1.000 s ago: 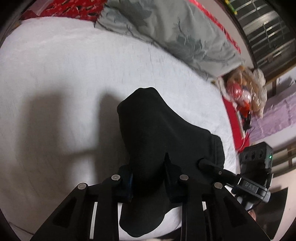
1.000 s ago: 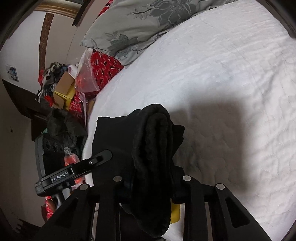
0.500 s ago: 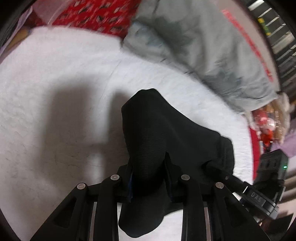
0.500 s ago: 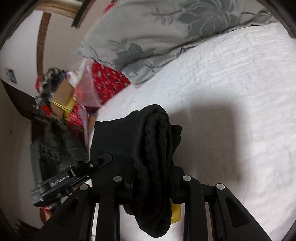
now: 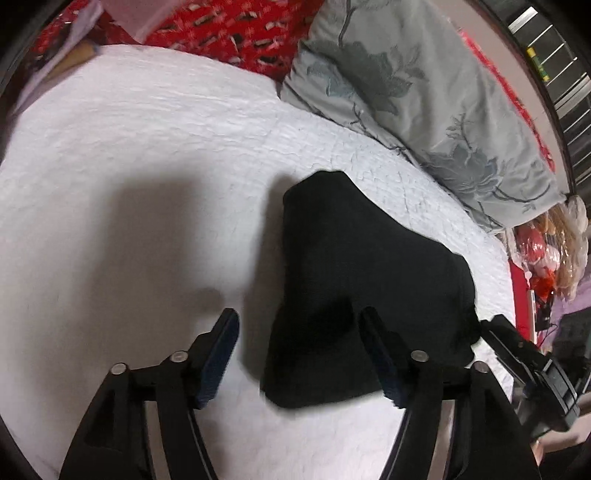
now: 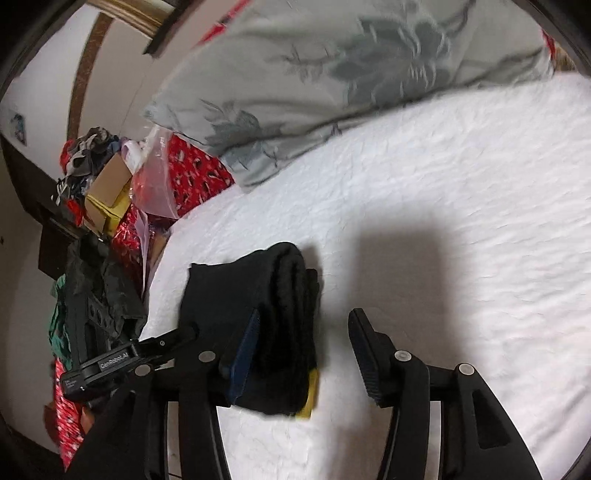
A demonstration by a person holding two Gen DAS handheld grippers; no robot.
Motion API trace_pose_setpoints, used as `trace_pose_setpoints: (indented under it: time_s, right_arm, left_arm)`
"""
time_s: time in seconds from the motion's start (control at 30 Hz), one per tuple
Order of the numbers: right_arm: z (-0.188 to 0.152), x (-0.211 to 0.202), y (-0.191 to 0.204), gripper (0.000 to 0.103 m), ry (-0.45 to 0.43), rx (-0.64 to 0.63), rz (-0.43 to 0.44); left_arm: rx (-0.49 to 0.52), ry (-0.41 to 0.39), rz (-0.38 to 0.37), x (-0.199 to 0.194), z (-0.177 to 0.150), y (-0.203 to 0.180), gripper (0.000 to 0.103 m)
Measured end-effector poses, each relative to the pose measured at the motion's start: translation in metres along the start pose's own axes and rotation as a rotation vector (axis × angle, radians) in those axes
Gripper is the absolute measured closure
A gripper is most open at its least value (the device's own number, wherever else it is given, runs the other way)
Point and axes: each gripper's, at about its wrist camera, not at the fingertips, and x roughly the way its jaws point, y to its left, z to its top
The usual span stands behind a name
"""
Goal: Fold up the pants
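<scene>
Left wrist view: your left gripper [image 5: 297, 334] hangs over a white quilt [image 5: 129, 184] with a crinkled, stitched texture. A grey pillow [image 5: 406, 96] with a darker flower print lies at the far edge, with red patterned fabric [image 5: 229, 33] beyond it. The black pants [image 5: 362, 266], folded into a thick, matte bundle, lie on the quilt under the right jaw. The jaws have just been opening and now stand wide apart; the ribbed blue pads [image 5: 218, 360] press on nothing.

Right wrist view: your right gripper [image 6: 304, 334] is over the same quilt [image 6: 461, 206], near its left edge. The pillow [image 6: 332, 74] lies beyond. Boxes [image 6: 107, 195] and bags clutter the room at left. The pants [image 6: 280, 317] show rolled, ribbed edges and lie against the left jaw. These jaws have also just been opening, and the right jaw stands clear of the cloth. The left gripper [image 6: 110, 363] shows at lower left.
</scene>
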Motion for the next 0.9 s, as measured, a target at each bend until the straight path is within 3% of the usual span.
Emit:
trace_pose_setpoints:
  time_s: [0.07,0.2,0.4,0.5,0.67,0.73,0.9]
  right_arm:
    - [-0.014,-0.017,0.014,0.028,-0.027,-0.052,-0.066]
    - [-0.056,-0.040,0.039,0.023,-0.048,-0.159,-0.163]
    - [-0.107,-0.056,0.050,0.015,-0.006,-0.174,-0.276]
    - [-0.120,-0.062,0.051,0.004,0.005,-0.170,-0.368]
    - [-0.129,-0.084,0.054,0.000,-0.054,-0.163,-0.425]
    - [-0.127,-0.088,0.056,0.000,-0.028,-0.161,-0.439]
    - [-0.132,-0.108,0.064,0.000,-0.104,-0.201,-0.454]
  left_arm:
    - [-0.012,-0.027,0.022,-0.012,-0.021,-0.001,0.023]
    - [-0.003,-0.045,0.083,-0.031,-0.061,-0.007,0.023]
    - [0.077,-0.064,0.220,-0.055,-0.095,-0.026,0.021]
    - [0.100,-0.087,0.260,-0.069,-0.110,-0.036,0.017]
    - [0.103,-0.104,0.285,-0.080,-0.130,-0.044,0.014]
    - [0.100,-0.122,0.297,-0.086,-0.136,-0.047,0.014]
    - [0.122,-0.176,0.344,-0.094,-0.145,-0.057,0.010]
